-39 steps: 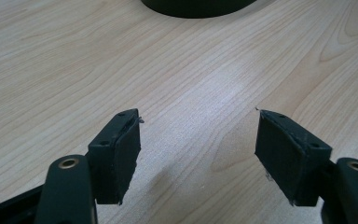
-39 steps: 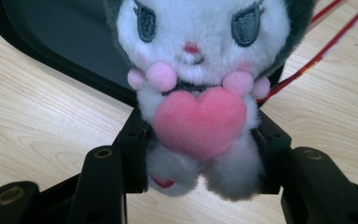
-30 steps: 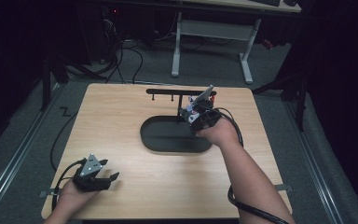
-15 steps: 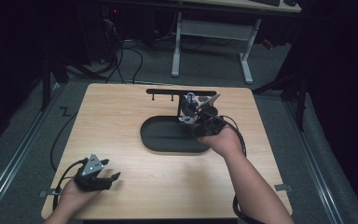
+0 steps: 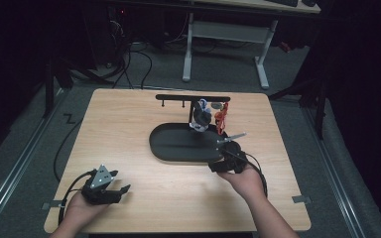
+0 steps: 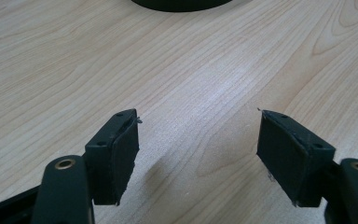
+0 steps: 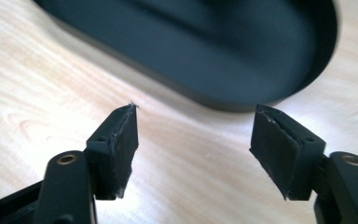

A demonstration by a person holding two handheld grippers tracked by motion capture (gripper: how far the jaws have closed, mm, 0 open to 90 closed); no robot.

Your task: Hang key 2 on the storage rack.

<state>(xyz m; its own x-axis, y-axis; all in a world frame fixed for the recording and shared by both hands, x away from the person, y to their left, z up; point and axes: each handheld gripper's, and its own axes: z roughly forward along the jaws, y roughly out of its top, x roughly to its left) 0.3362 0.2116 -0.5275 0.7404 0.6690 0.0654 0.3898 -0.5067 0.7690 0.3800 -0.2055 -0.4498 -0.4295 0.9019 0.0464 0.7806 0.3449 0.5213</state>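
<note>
A black stand with an oval base (image 5: 173,146) and a horizontal top bar (image 5: 193,97) sits at mid-table. From the bar hang a grey-white item (image 5: 201,119) and a red-orange item (image 5: 222,119). My right gripper (image 5: 219,161) sits low by the base's near right edge. Its jaws have just been opening and stand open, with only bare wood between them. In the right gripper view the right gripper (image 7: 193,140) faces the base's rounded end (image 7: 242,56). My left gripper (image 5: 118,192) rests open at the front left, and the left gripper (image 6: 196,144) has only tabletop between its pads.
The wooden table (image 5: 129,129) stands on a grey floor. Black cables (image 5: 62,148) hang off its left side. A white-legged desk (image 5: 228,34) stands behind it. The base's near edge (image 6: 182,4) shows far ahead in the left gripper view.
My right gripper has come away from the hanging items, back toward me and down to the base's near right edge. The grey-white item now hangs free on the bar. The left gripper kept still.
</note>
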